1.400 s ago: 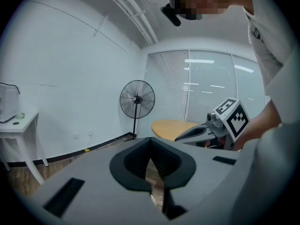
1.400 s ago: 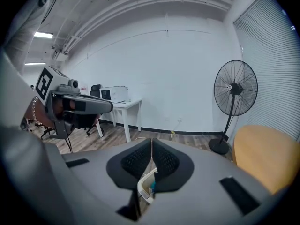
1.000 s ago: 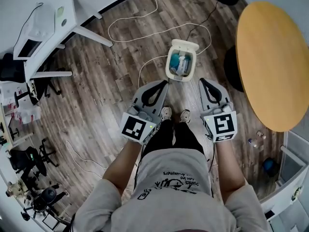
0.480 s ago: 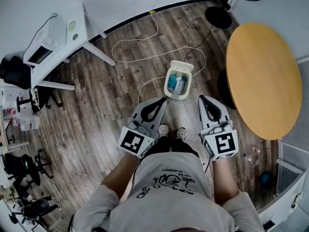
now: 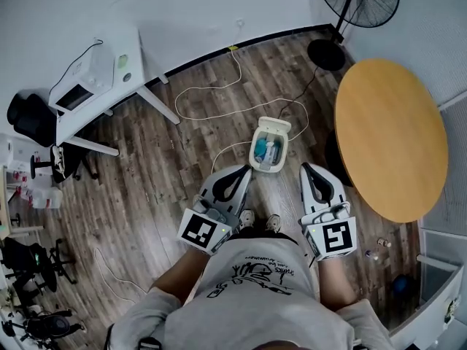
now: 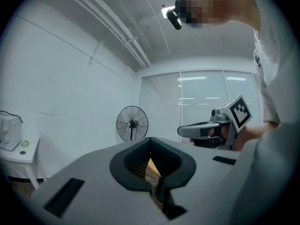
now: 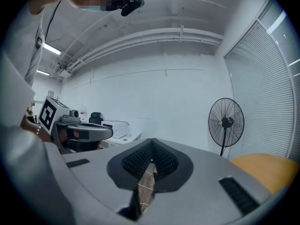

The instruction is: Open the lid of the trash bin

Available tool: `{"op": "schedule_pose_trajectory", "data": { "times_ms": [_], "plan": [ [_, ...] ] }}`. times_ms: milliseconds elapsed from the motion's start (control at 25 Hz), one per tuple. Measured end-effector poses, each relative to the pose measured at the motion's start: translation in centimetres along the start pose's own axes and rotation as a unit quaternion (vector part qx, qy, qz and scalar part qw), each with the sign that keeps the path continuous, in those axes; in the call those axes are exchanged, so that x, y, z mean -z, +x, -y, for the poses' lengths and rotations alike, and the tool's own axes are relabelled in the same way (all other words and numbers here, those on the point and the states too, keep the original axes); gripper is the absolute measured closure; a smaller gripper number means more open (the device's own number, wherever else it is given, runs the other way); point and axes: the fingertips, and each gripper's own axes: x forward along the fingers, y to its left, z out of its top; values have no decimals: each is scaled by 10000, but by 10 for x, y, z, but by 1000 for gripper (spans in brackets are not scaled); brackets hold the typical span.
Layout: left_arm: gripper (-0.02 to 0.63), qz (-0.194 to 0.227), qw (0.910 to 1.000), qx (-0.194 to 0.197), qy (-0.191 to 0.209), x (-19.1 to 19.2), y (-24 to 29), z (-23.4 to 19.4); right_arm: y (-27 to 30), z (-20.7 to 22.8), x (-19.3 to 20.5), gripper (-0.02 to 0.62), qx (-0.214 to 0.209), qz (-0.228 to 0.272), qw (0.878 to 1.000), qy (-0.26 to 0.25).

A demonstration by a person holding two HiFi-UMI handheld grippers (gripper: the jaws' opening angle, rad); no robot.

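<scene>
1. The trash bin (image 5: pixel 268 149) is standing on the wooden floor (image 5: pixel 168 173) just ahead of my shoes (image 5: pixel 249 216), well below both hands. In the head view it is sitting between the two tips and a little beyond them.
2. Its lid (image 5: pixel 274 125) is tipping back on the far side, away from me. The mouth is gaping, with blue-green contents showing inside (I cannot tell what they are). I am judging the opening as done.
3. The left tongs (image 5: pixel 245 170) are pressing together on nothing. Their own view is showing only the room past the tips: a wall, a standing fan (image 5: pixel 357 0) and window blinds. They are looking out level, not down at the bin.
4. The right tongs (image 5: pixel 306 168) are likewise closing on nothing, with a bare sliver of floor showing through the notch behind the meeting tips.
5. Why held so, as I am reading it: the lid is resting open by itself, so neither hand is needed on it. Both tools are parking side by side at my waist, well apart from the bin, so as not to knock the lid back down.
6. The round wooden surface (image 5: pixel 390 137) is standing to my right, and a white cable (image 5: pixel 211 115) is looping over the floor behind the bin. Neither is touching the bin's mouth.
</scene>
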Motion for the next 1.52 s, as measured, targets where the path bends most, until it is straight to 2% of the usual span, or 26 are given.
{"op": "schedule_pose_trajectory", "data": {
  "times_ms": [400,680,960,1520],
  "plan": [
    [591,219,9998,32,-22,-40,-13,14,-29,-11,-38,589,-91,262,9996,36],
    [591,296,9995,52,-37,-55,-24,21,-43,-14,-51,589,-127,301,9994,-68],
    [591,334,9994,121,36,-63,-27,27,-52,-17,-61,589,-133,372,9992,-73],
    [591,416,9990,173,-76,-67,-25,29,-54,-15,-64,591,-88,398,9992,-15]
  ]
}}
